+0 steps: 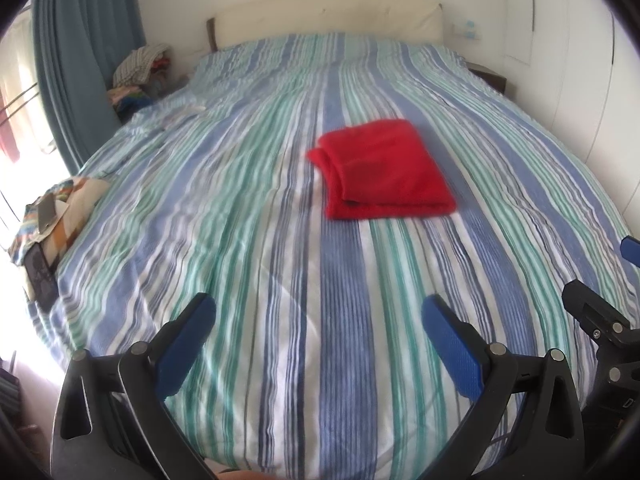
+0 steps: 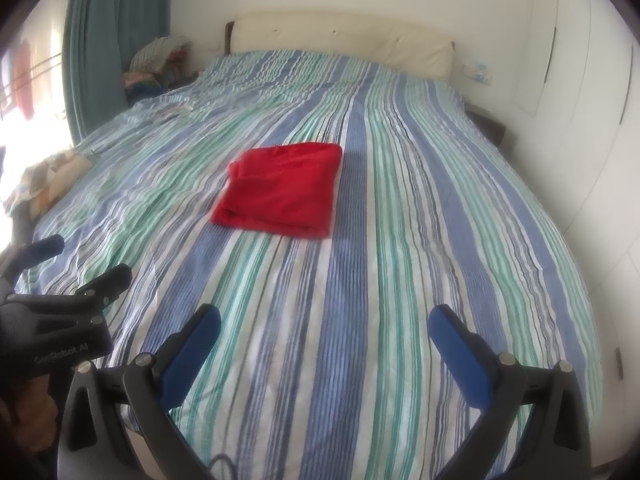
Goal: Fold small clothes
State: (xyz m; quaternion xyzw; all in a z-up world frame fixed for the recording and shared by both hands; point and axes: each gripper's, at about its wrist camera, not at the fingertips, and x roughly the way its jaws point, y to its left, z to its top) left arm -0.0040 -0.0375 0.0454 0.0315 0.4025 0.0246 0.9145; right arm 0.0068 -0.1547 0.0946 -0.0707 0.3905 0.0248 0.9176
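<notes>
A folded red garment (image 1: 382, 170) (image 2: 280, 190) lies flat on the striped bedspread (image 1: 280, 280) (image 2: 400, 240), right of centre in the left wrist view and left of centre in the right wrist view. Nothing lies between it and either tool. A cream headboard (image 1: 328, 16) (image 2: 340, 40) spans the top; a blue curtain (image 1: 80, 60) (image 2: 104, 40) and a heap of clothes (image 1: 140, 72) (image 2: 160, 60) fill the upper left. Only the left wrist view clearly shows patterned items (image 1: 52, 216) at the bed's left edge. The left gripper (image 1: 320, 332) (image 2: 44, 264) and right gripper (image 2: 324, 344) (image 1: 624, 264) are both spread wide and empty at the bottom of frame, well apart from the garment.
</notes>
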